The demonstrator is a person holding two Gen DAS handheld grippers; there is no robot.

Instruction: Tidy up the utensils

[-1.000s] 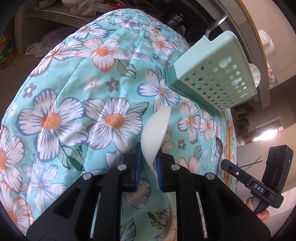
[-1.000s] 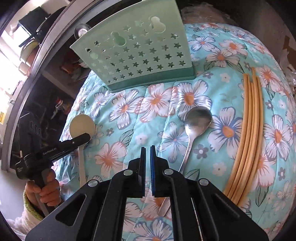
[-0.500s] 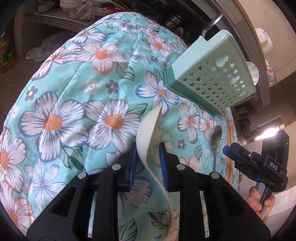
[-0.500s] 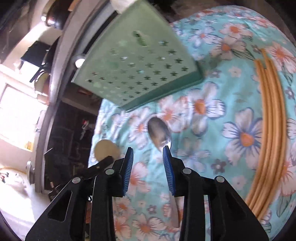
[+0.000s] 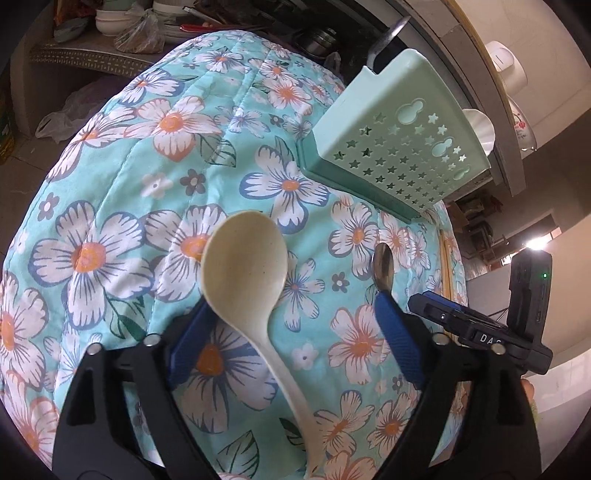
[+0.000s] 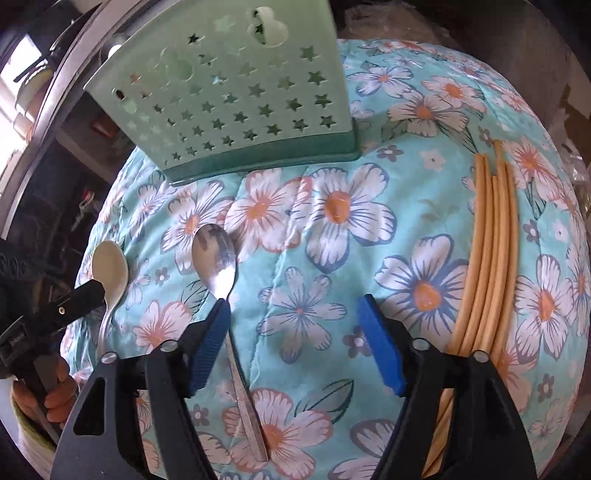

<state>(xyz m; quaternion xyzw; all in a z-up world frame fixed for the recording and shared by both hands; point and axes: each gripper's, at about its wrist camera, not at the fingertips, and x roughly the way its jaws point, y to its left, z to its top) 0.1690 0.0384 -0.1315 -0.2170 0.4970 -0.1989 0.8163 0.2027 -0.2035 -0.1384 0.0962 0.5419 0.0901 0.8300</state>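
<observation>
Spoon (image 5: 245, 258): cream plastic, flat on floral cloth (image 5: 110, 184); metal spoon (image 6: 216, 254) beside

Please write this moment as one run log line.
left gripper: opening, cream plastic spoon between jaws | right gripper: opening beside steel spoon | green star-holed holder: upright on cloth

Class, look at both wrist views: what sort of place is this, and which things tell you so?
Probably a home kitchen or dining corner. A mint-green plastic utensil holder with star holes stands on a floral quilted cloth, and stacked bowls on a cluttered shelf sit behind it.
</observation>
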